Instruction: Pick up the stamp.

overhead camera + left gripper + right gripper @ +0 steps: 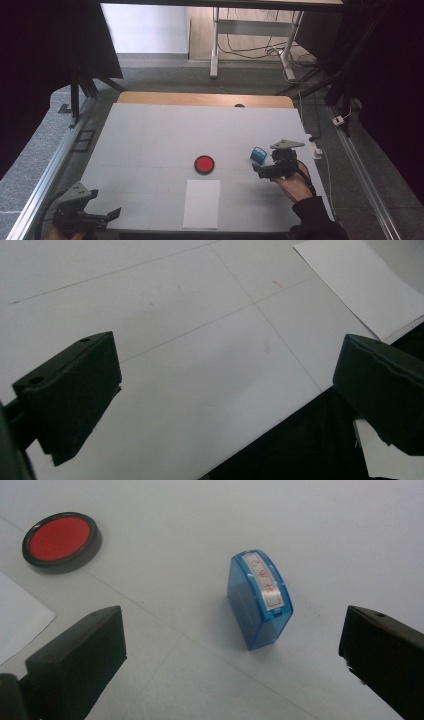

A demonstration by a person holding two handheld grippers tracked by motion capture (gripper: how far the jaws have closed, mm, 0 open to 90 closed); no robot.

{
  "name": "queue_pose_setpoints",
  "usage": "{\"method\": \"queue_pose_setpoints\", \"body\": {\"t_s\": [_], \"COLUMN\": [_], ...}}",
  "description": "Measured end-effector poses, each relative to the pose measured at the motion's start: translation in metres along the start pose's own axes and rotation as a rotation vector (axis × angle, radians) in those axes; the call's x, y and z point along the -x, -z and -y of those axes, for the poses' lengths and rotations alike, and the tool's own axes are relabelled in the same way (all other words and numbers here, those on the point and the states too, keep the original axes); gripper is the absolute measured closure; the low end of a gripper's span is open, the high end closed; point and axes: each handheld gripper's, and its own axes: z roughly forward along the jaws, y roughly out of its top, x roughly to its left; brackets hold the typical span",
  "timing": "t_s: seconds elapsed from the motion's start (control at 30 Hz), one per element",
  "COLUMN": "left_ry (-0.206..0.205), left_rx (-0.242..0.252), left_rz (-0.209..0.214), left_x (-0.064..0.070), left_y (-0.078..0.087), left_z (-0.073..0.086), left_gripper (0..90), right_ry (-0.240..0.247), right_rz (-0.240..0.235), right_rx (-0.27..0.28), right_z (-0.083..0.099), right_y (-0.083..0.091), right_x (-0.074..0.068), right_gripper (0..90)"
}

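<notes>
Two grippers are seen over the white desk (150,135). The right gripper (235,655) is held just short of a blue stamp (259,599), fingers spread wide and nothing gripped — the stamp stands upright, its label printed in red, too small to be read. A red ink pad (61,541) lies apart, near paper (202,203). The left gripper (225,390) is held at the near-left edge, fingers wide — empty.

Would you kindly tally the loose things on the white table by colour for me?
Red: 1, the round ink pad
Blue: 1, the stamp, standing between the open jaws of the right gripper
White: 1, the sheet of paper
Total: 3
</notes>
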Motion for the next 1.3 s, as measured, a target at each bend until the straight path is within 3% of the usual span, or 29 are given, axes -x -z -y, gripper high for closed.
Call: {"method": "queue_pose_setpoints", "body": {"t_s": [0.87,1.07,1.3], "left_ry": [0.001,-0.001,-0.003], "left_rx": [-0.008,-0.009,-0.01], "left_rz": [0.006,0.007,0.006], "left_x": [0.0,0.0,0.0], "left_y": [-0.001,-0.001,-0.001], "left_z": [0.0,0.0,0.0], "left_gripper": [0.0,0.0,0.0], "right_ry": [0.064,0.084,0.097], "right_rz": [-0.011,-0.014,-0.04], "right_rx": [-0.074,-0.082,-0.097], "right_z": [-0.013,-0.014,-0.015], "right_y": [-0.04,-0.043,-0.045], "right_x": [0.017,0.02,0.024], "right_gripper": [0.2,9.2,28.2]}}
